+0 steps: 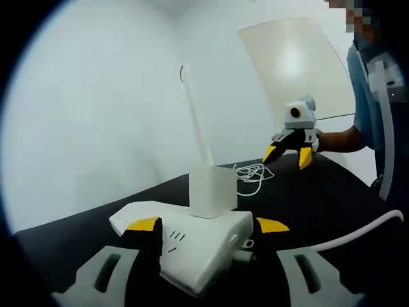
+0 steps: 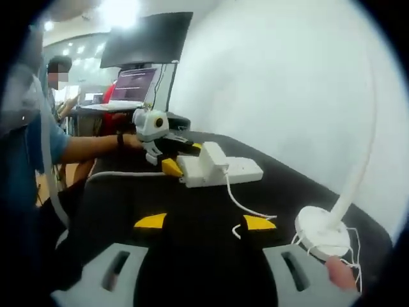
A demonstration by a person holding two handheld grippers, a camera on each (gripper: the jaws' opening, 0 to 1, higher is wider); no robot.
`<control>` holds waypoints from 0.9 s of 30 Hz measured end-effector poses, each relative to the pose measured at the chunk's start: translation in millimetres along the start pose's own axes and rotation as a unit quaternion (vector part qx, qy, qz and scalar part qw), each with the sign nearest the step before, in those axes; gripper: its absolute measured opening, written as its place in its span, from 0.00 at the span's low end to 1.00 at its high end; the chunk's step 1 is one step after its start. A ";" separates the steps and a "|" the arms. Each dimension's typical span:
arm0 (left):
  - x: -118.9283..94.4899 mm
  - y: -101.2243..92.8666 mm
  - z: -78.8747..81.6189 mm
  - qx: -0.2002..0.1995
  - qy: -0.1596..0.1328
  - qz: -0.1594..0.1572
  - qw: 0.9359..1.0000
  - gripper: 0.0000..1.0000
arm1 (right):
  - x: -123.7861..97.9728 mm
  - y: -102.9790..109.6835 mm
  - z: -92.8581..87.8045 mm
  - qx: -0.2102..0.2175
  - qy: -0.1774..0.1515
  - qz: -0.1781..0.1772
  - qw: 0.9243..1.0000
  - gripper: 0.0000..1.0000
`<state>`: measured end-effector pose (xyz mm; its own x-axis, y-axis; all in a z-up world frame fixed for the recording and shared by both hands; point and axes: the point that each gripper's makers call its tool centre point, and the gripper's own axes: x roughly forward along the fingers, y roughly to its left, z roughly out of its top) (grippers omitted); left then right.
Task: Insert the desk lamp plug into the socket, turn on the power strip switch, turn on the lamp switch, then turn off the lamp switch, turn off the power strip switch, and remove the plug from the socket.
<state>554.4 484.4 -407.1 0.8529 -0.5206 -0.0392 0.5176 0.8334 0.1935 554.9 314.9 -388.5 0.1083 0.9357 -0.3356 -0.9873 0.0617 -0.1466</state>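
left view / strip: power strip (image 1: pixel 204 246) is lying on the black table (image 1: pixel 332 204), right between the left gripper (image 1: pixel 208 225)'s yellow tips.
left view / plug: white plug (image 1: pixel 211 190) is sitting upright in the strip, so insertion looks done.
left view / left gripper: jaws are standing moderately wide, flanking the strip; left tip seems to be touching its side, right tip just beside it. Bracing, not clamping, as far as I can judge.
left view / right gripper: right gripper (image 1: pixel 289 153) is hovering near the coiled cord (image 1: pixel 252 176), far side of the table.
right view / lamp: lamp (image 2: pixel 326 233) base is sitting just beside the right jaw tip; stalk is curving up and out of frame.
right view / right gripper: right gripper (image 2: pixel 204 222) jaws are spread wide, gripping nothing.
right view / left gripper: its yellow tip is pressing at the strip's end.
progress: plug in; switch states unreadable. Lamp head out of frame, so can't tell whether it's lit. Likely early or late in the sequence.
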 end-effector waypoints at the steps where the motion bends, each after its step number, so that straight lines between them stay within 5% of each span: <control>1: 0.6 0.5 -0.4 -0.004 0.002 0.002 1.000 0.56 | 0.3 -4.6 2.5 0.000 0.001 -0.001 1.000 0.45; 15: 4.7 -0.1 -0.3 -0.004 0.001 0.000 1.000 0.56 | 9.0 -34.0 31.0 -0.067 0.049 -0.004 0.997 0.41; 27: 3.6 -0.5 -0.5 -0.004 0.000 -0.001 1.000 0.56 | 26.4 -38.3 38.3 -0.076 0.106 0.034 0.991 0.36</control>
<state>557.1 482.2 -407.8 0.8515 -0.5228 -0.0405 0.5206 0.8334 0.1855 591.1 350.6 -356.1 0.0802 0.8409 -0.5352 -0.9657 -0.0674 -0.2507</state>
